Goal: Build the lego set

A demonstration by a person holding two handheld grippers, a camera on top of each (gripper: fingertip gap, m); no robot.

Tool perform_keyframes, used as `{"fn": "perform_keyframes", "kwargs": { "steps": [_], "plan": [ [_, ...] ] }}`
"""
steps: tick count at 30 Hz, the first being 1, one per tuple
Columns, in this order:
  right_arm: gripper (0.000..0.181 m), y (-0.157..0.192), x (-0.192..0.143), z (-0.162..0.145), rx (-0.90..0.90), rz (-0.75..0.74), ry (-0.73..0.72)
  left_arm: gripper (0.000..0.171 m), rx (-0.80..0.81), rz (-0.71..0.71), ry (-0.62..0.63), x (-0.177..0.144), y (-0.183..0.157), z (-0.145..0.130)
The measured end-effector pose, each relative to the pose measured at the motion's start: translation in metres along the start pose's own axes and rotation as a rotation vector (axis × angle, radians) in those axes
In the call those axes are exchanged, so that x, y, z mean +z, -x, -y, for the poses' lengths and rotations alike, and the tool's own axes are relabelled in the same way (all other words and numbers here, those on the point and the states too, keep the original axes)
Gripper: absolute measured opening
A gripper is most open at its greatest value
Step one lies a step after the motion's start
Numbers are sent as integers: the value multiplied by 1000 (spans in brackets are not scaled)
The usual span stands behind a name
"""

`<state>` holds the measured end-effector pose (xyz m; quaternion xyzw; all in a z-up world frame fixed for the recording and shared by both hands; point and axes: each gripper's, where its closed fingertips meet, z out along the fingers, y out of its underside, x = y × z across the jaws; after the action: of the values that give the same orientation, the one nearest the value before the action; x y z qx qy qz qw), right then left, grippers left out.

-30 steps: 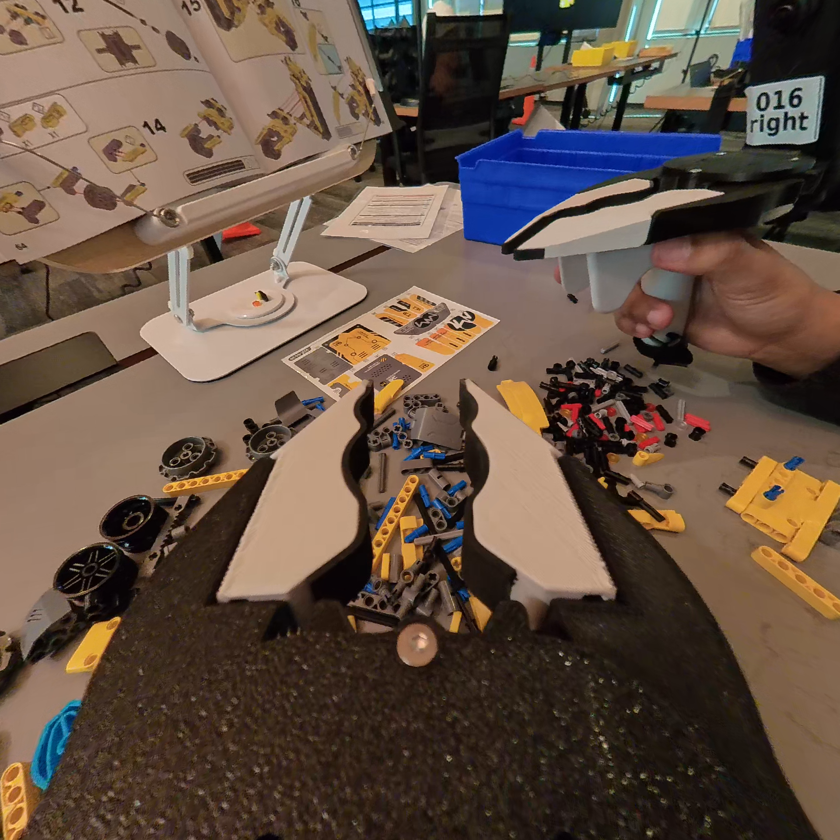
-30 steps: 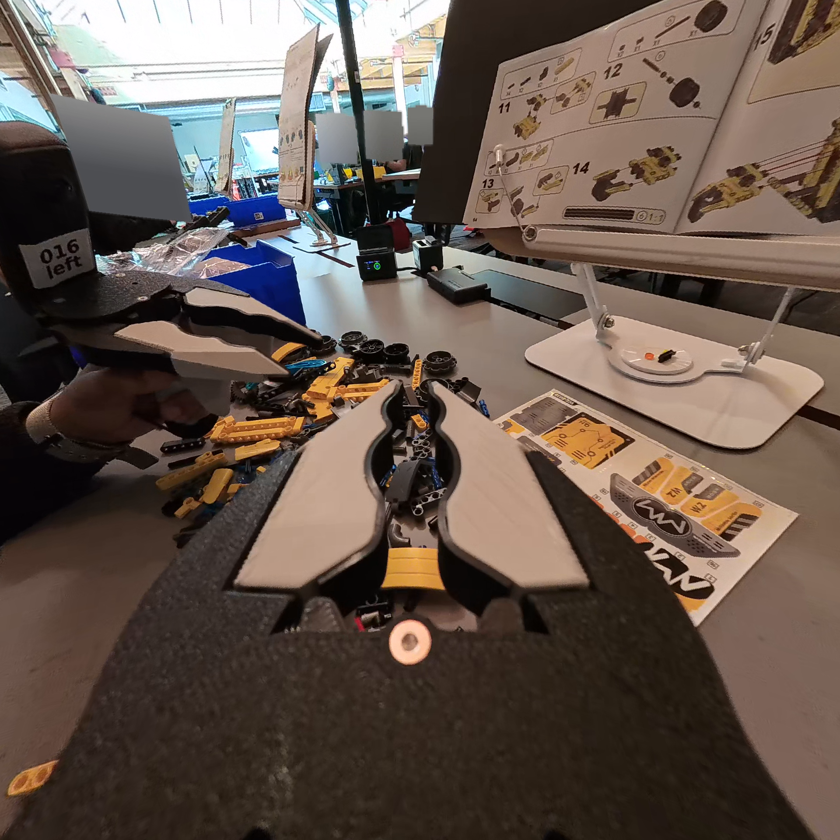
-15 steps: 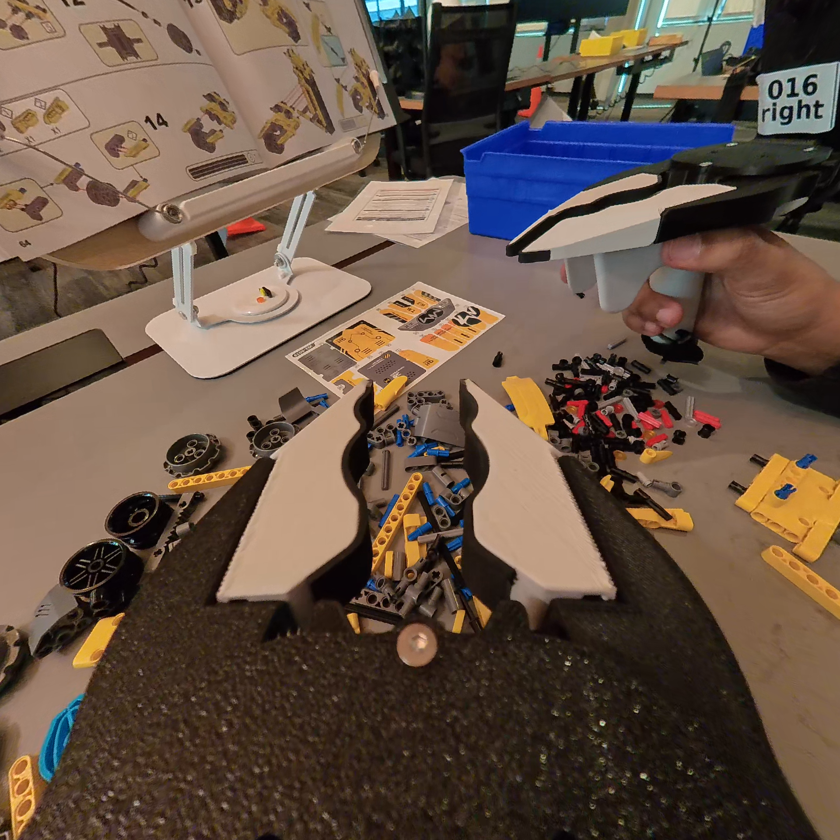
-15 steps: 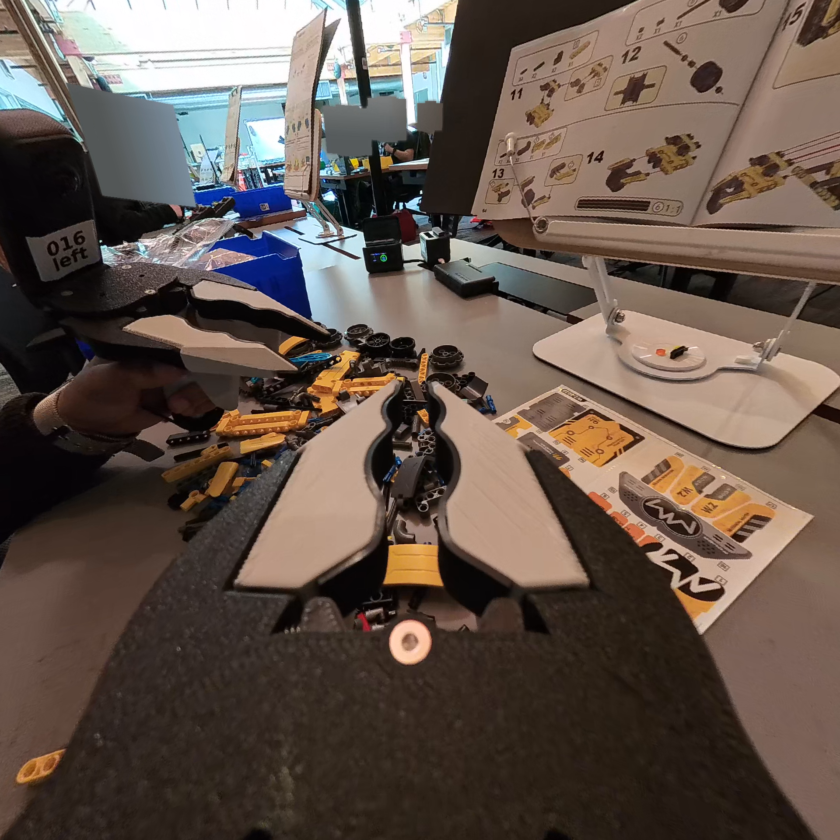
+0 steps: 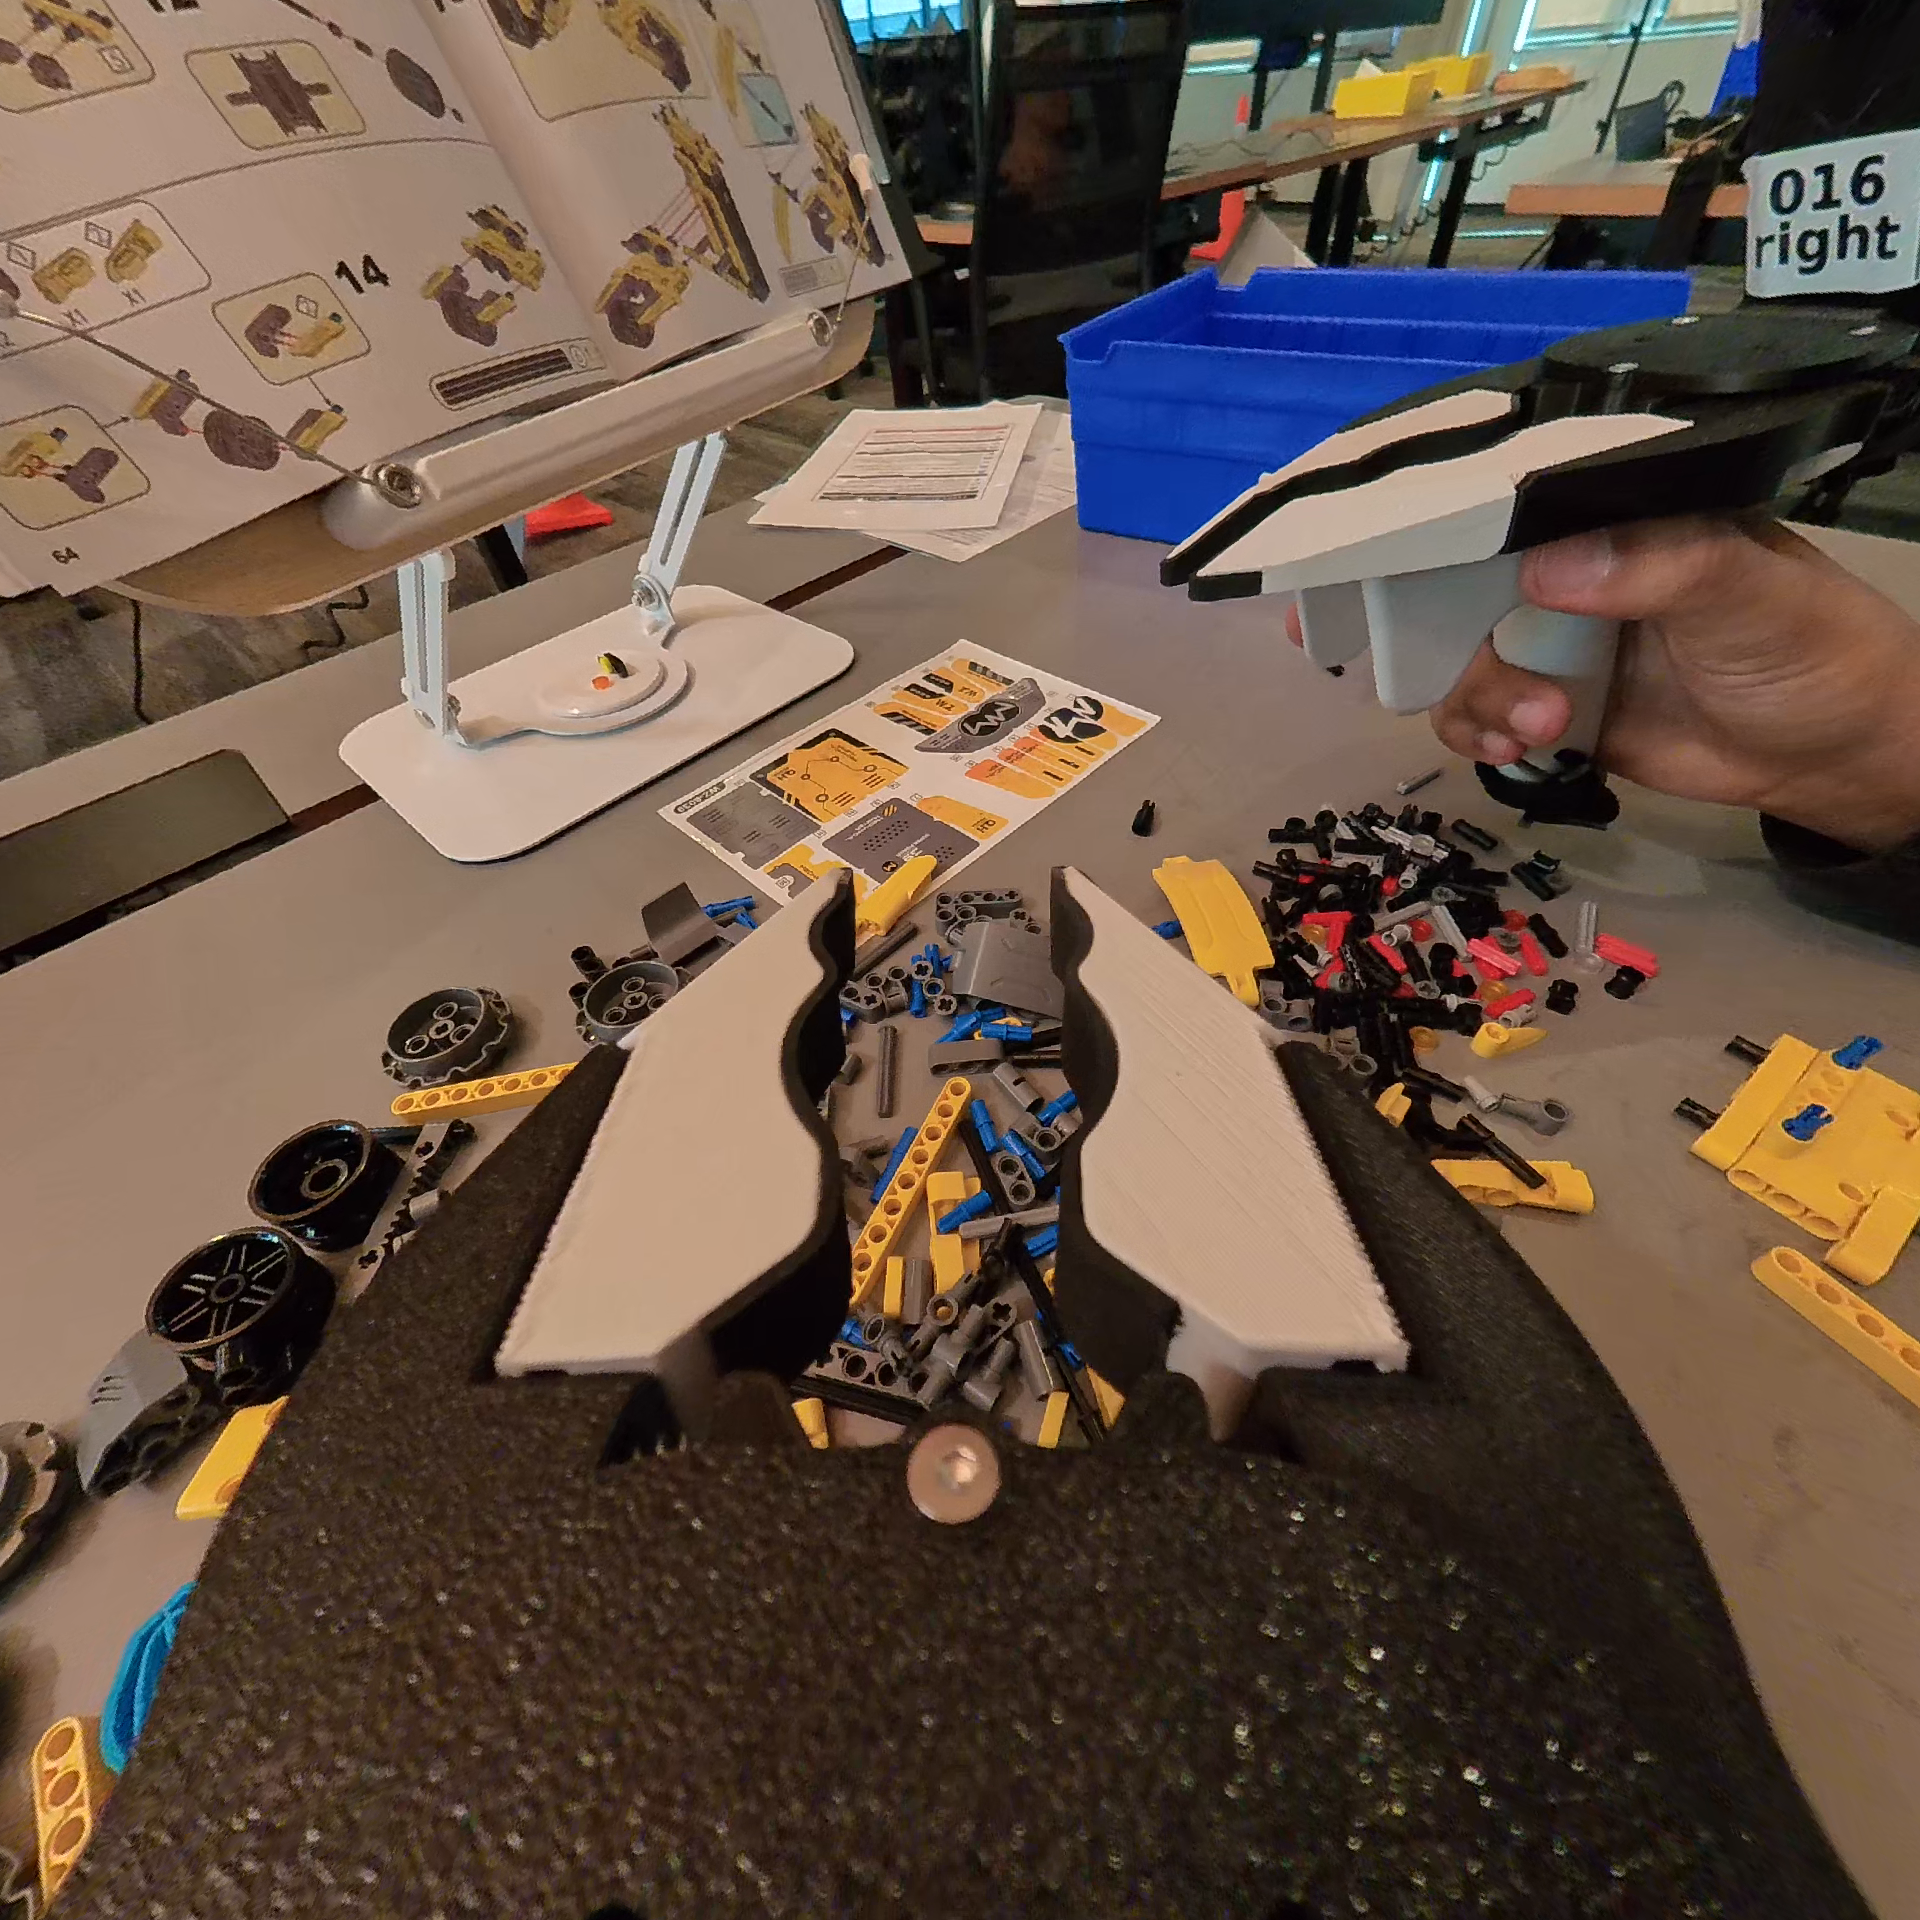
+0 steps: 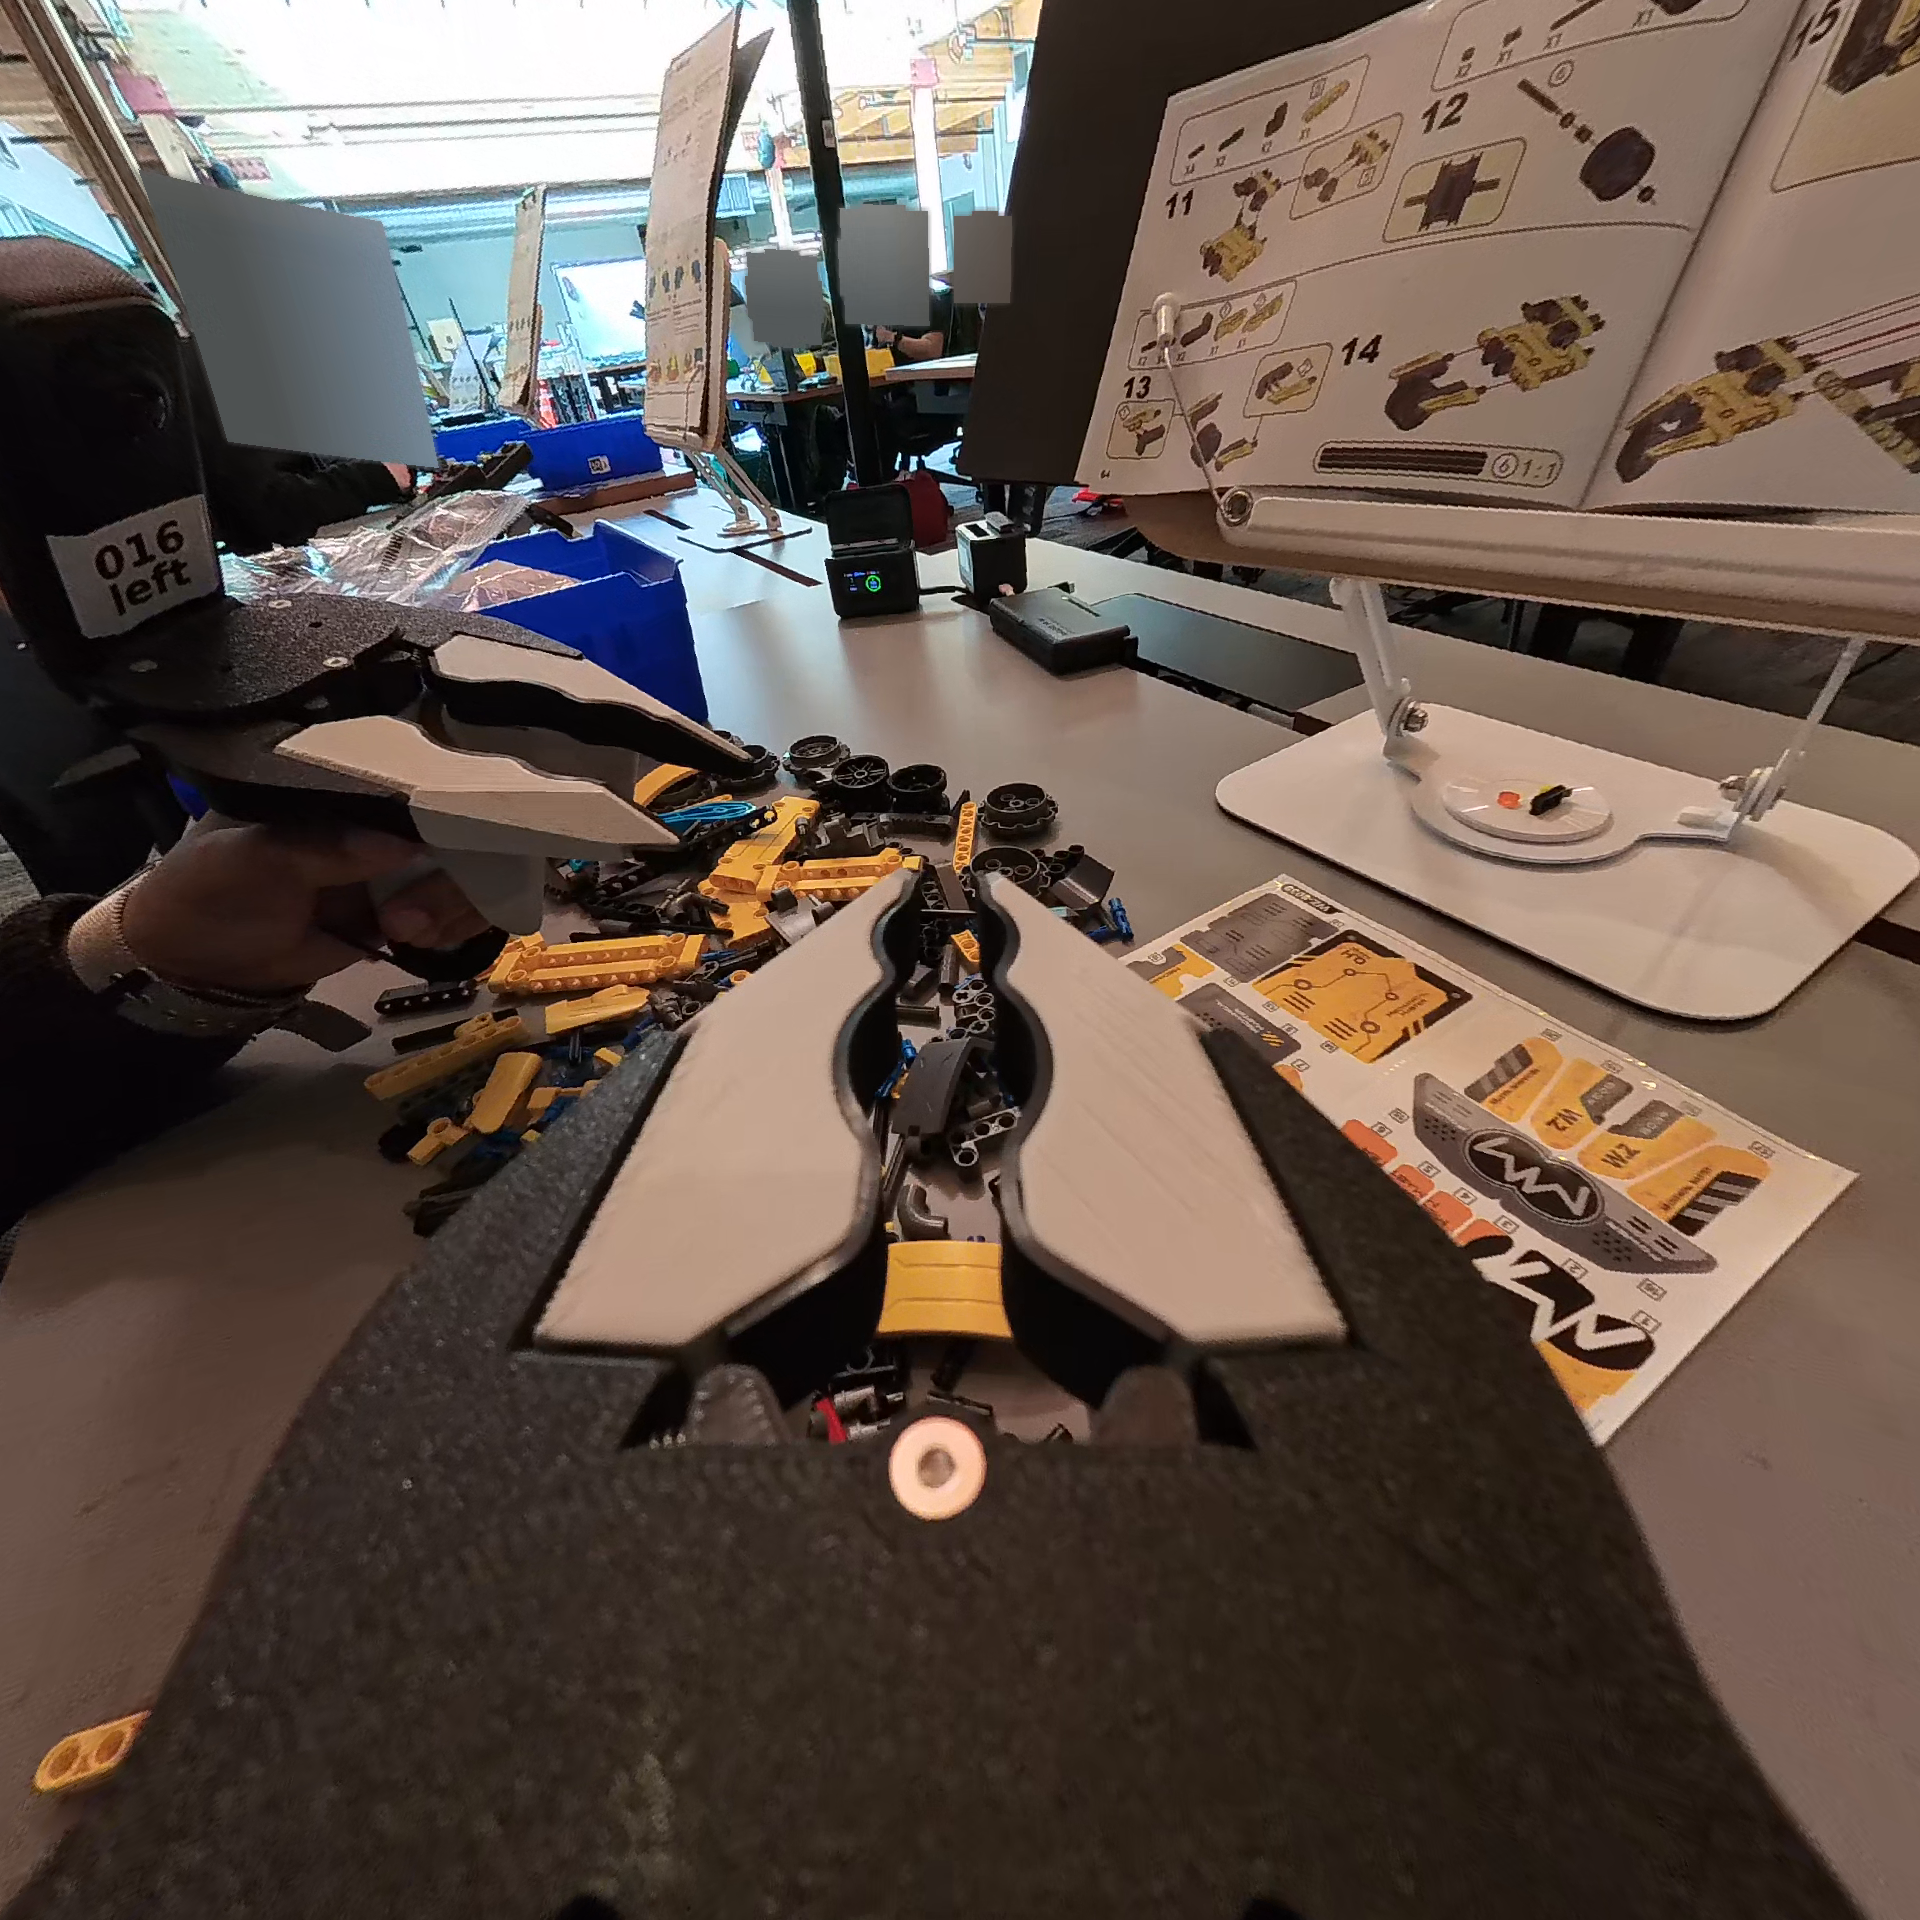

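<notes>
My left gripper (image 5: 951, 899) is open and empty, held above a pile of small yellow, grey and blue building parts (image 5: 935, 1143). It also shows in the right wrist view (image 6: 707, 795), held by a hand. My right gripper (image 6: 948, 883) is open by only a narrow gap and empty, over the same spread of parts, with a yellow curved panel (image 6: 940, 1288) below its fingers. In the left wrist view the right gripper (image 5: 1179, 580) hangs above a heap of black and red pins (image 5: 1392, 956), held by a hand.
An open instruction booklet (image 5: 312, 260) rests on a white stand (image 5: 582, 717) at the back. A sticker sheet (image 5: 914, 758) lies in front of it. Black wheels (image 5: 239, 1299) lie left, a yellow sub-assembly (image 5: 1808, 1143) right. A blue bin (image 5: 1299, 384) and papers (image 5: 914, 468) stand behind. The grippers' ends are close to 10 cm from one another. From either gripper's tips it is about 20 cm to the yellow sub-assembly (image 5: 1808, 1143).
Both grippers have drifted only slightly; the right gripper has edged up and to the right in the left wrist view. The jaws have not changed and nothing was picked up.
</notes>
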<state>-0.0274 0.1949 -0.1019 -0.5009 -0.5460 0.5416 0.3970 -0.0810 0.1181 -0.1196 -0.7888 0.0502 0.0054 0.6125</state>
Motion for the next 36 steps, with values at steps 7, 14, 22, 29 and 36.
{"fn": "perform_keyframes", "kwargs": {
  "steps": [7, 14, 22, 29, 36],
  "plan": [
    [9, -3, -1, 1, -5, -12, -1, 37, -48, 82, 22, -3, 19, -5],
    [10, -12, -7, 6, -4, -46, -24, 36, -101, 44, -64, -11, 19, 9],
    [10, -12, -5, 4, 1, -46, -16, 36, -65, 39, -37, -8, 14, 5],
    [10, -10, -4, 3, -7, -44, -11, 36, -76, 47, -49, -9, 17, 7],
    [10, -9, -3, 2, -7, -43, -8, 36, -82, 47, -55, -10, 18, 8]
  ]
}}
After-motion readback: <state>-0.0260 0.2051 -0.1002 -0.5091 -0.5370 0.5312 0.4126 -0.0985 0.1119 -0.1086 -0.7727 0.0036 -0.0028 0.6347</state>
